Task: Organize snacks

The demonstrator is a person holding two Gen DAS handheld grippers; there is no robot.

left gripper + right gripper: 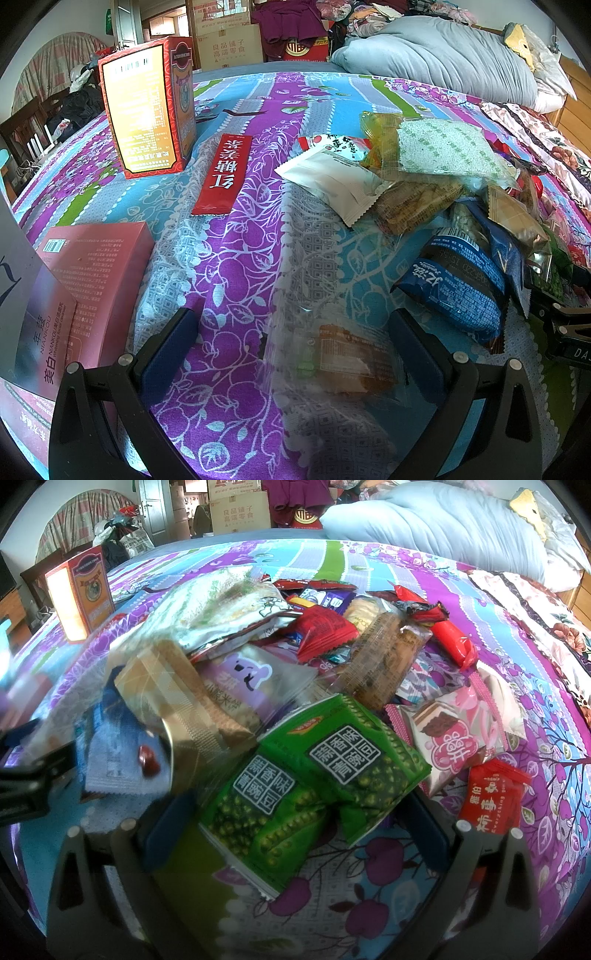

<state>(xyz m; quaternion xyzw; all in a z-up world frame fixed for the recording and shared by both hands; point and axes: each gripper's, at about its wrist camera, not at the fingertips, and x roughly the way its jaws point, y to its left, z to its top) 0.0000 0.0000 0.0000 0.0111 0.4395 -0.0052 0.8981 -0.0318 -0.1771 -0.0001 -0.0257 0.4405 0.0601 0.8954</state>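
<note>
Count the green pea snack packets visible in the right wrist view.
2. One green pea snack packet lies between the open right gripper fingers; the second green pea packet overlaps it up-right. More may hide under the snack pile.

My left tongs (295, 354) & right tongs (291, 830): black triangular frames w/ silver screw heads, blue pads (166, 350) on inner faces.

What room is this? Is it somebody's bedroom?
Most likely a bedroom. The snacks lie on a bed with a flowered sheet, a rolled blue quilt sits at its far end, and clothes are piled behind.
</note>
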